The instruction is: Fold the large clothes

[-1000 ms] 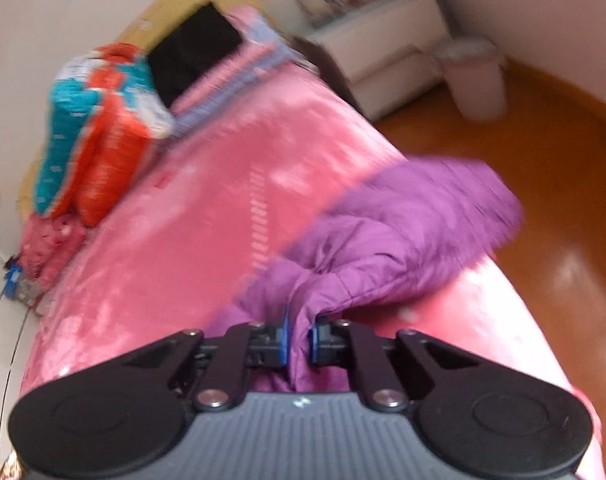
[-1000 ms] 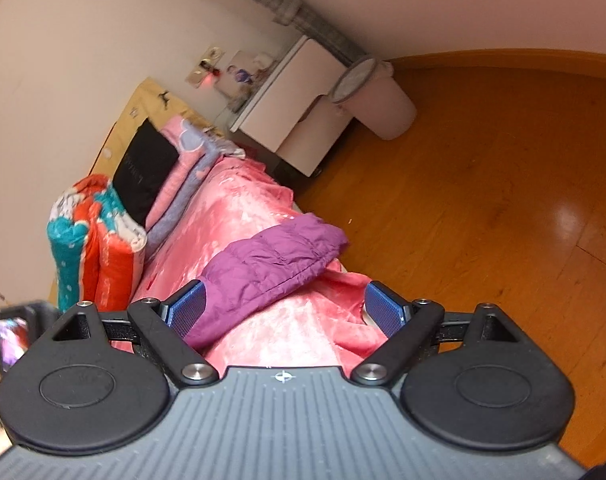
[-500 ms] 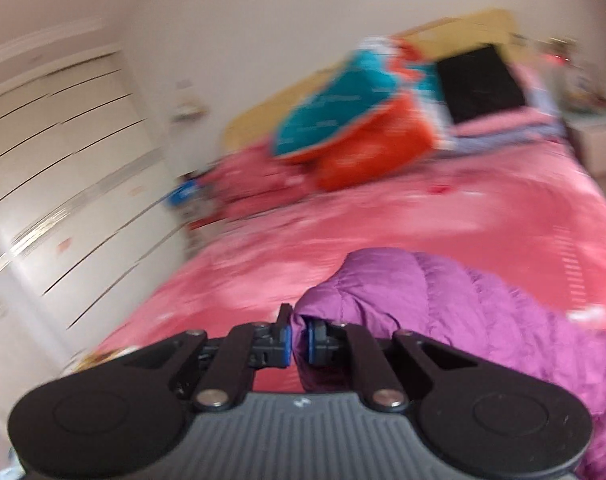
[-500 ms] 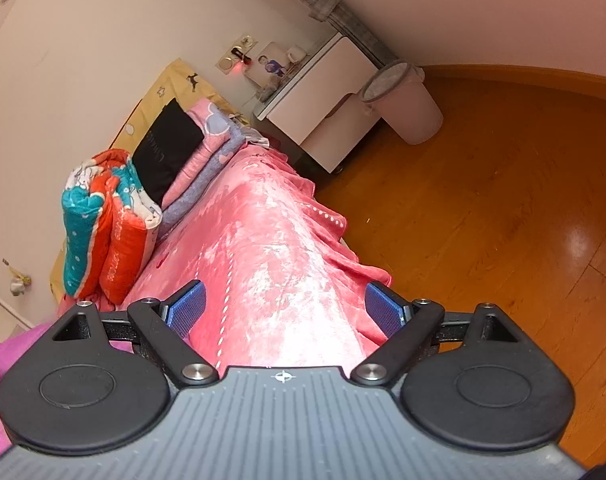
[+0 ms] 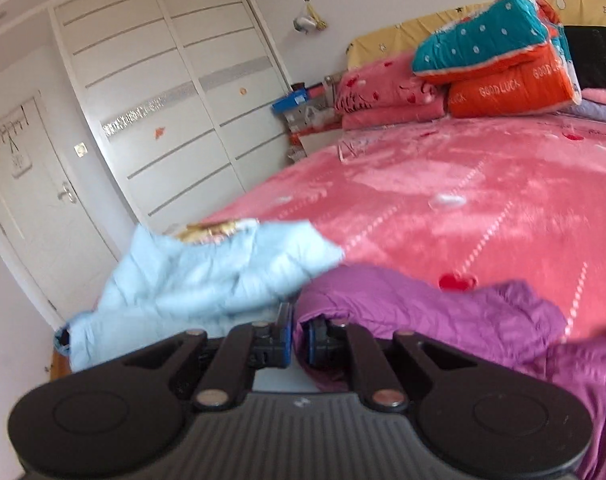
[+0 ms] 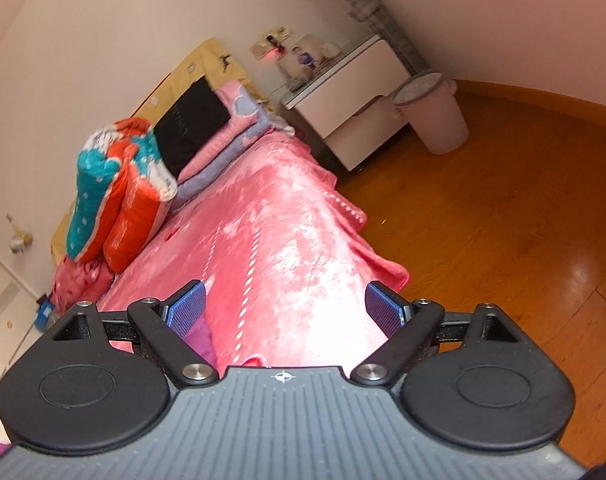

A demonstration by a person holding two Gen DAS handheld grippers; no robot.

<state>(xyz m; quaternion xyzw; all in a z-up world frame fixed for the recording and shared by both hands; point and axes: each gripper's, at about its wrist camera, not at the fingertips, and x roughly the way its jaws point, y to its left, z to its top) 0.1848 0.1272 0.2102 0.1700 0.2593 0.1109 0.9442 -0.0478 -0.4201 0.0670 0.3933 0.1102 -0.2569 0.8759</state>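
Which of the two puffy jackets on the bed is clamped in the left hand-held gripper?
The purple jacket; the left hand-held gripper pinches its edge. The light blue jacket lies loose beside it.

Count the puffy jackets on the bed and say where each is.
2. The purple jacket lies at the near edge, pinched in the left claw. The light blue jacket lies beside it, toward the wardrobe. Others may be out of view.
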